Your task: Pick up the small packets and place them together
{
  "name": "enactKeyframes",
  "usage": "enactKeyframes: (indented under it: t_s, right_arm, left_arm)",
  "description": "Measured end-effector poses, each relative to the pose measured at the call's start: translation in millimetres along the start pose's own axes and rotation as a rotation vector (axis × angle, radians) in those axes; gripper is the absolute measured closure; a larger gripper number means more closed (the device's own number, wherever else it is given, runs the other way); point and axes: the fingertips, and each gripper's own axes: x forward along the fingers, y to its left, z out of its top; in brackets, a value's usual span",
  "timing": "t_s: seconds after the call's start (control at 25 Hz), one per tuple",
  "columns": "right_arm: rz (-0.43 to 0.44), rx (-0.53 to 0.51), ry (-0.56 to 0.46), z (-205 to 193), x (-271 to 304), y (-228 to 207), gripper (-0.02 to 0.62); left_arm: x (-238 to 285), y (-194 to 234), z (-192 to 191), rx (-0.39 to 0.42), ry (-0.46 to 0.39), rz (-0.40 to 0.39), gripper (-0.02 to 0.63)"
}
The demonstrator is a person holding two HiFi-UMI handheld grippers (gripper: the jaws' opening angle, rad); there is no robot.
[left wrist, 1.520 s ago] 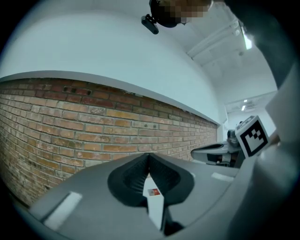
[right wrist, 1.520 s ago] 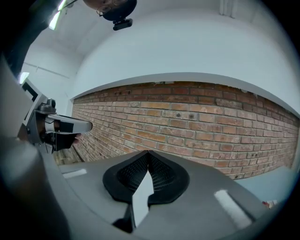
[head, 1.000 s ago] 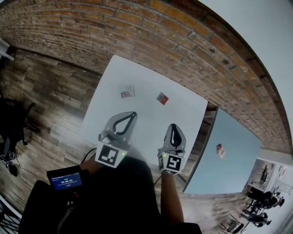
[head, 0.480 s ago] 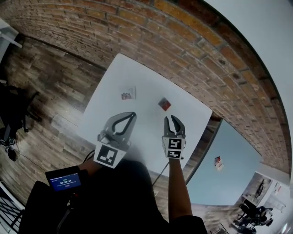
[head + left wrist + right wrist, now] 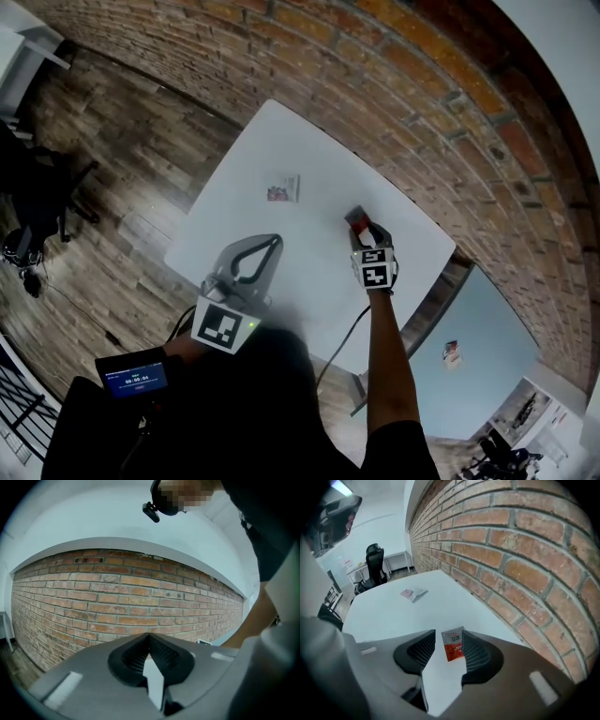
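Observation:
A red small packet [image 5: 453,645] lies flat on the white table [image 5: 389,613], near the brick wall side. My right gripper [image 5: 449,634] is stretched out over it with its jaws opening; the packet sits between the pads, which do not press it. In the head view the same red packet [image 5: 355,217] shows just past the right gripper [image 5: 369,232]. A second packet, white and red [image 5: 283,190], lies further left, also visible as the far packet [image 5: 412,593]. My left gripper [image 5: 273,241] hovers near the table's front, shut and holding nothing.
A brick wall [image 5: 375,84] runs along the table's far side. Wooden floor [image 5: 112,187] lies to the left. A pale blue table [image 5: 469,319] with a small packet [image 5: 452,352] stands at the right. A black office chair [image 5: 375,562] stands far off.
My right gripper has reached forward to the red packet and its jaws have spread from shut to apart. The left gripper has stayed in place, shut.

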Motion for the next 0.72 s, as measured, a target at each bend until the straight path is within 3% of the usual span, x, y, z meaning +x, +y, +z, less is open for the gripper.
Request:
enactKeyframes:
  t_s: [0.24,0.32,0.44,0.6,0.72]
  right_arm:
    - [0.019,-0.146,0.120,-23,28,-12,0.413]
    - [0.031,-0.152,0.138,-28,36,-16,0.413]
    - [0.055,-0.087,0.138,-27,43,-20,0.413]
    - [0.067,0.109,0.120,-31,47,-25,0.414]
    - [0.041,0.172,0.109,-41,45,-24,0.422]
  left_arm:
    - [-3,10,-7,0.018,0.041,0.037,0.606]
    - [-1,12,-5,-0.016,0.039,0.055,0.606]
    - [2,14,2,-0.099,0.023,0.077,0.606]
    - [5,13,3,-0.109,0.020,0.082,0.606]
    - [5,12,1,-0.109,0.025,0.078,0.606]
